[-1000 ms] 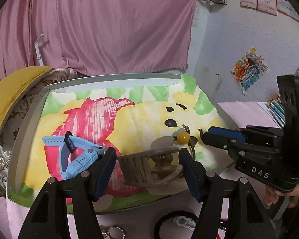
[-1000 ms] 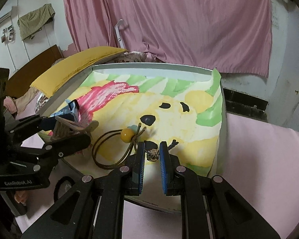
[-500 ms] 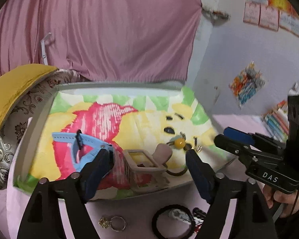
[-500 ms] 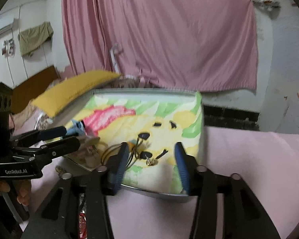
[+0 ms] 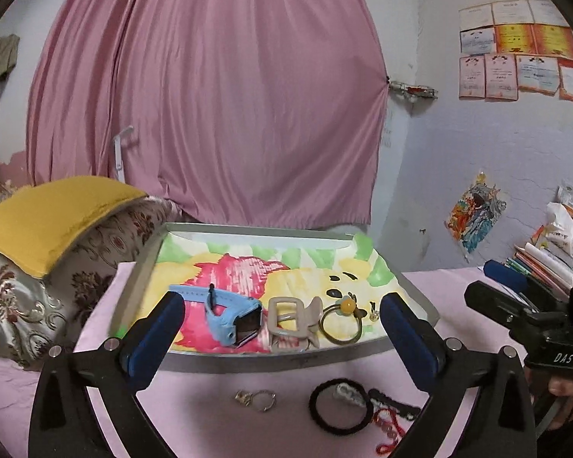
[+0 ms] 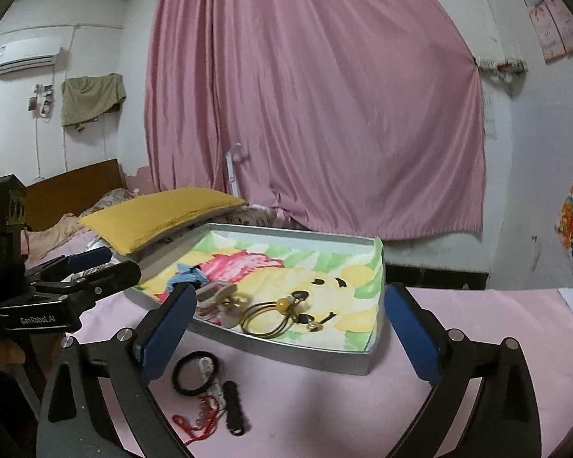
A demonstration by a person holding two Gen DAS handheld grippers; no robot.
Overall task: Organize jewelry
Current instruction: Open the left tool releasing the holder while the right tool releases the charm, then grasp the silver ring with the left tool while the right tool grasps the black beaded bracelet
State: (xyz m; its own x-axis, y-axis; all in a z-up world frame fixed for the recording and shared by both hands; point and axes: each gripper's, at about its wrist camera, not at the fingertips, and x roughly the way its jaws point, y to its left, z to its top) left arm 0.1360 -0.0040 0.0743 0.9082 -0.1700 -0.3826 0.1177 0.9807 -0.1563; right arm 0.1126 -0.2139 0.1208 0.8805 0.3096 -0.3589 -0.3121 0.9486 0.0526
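A metal tray (image 5: 286, 360) lined with a cartoon cloth holds a blue watch (image 5: 233, 315), a beige hair claw (image 5: 292, 322), an olive hair tie with a yellow bead (image 5: 342, 322) and a small earring (image 5: 373, 315). My left gripper (image 5: 282, 339) is open and empty, held back above the tray's near edge. My right gripper (image 6: 286, 328) is open and empty, also in front of the tray (image 6: 305, 353). On the pink cloth before the tray lie a ring (image 5: 261, 399), a black hair tie (image 5: 340, 404), a black clip (image 6: 233, 406) and a red bracelet (image 6: 198, 423).
A yellow cushion (image 5: 53, 215) on patterned bedding lies left of the tray. A pink curtain (image 5: 210, 114) hangs behind. Books (image 5: 542, 263) are stacked at the right. The right gripper's body (image 5: 546, 324) shows at the right of the left wrist view.
My left gripper let go of the beige hair claw in the tray and my right gripper let go of the earring. Both opened wide and pulled back and up from the tray.
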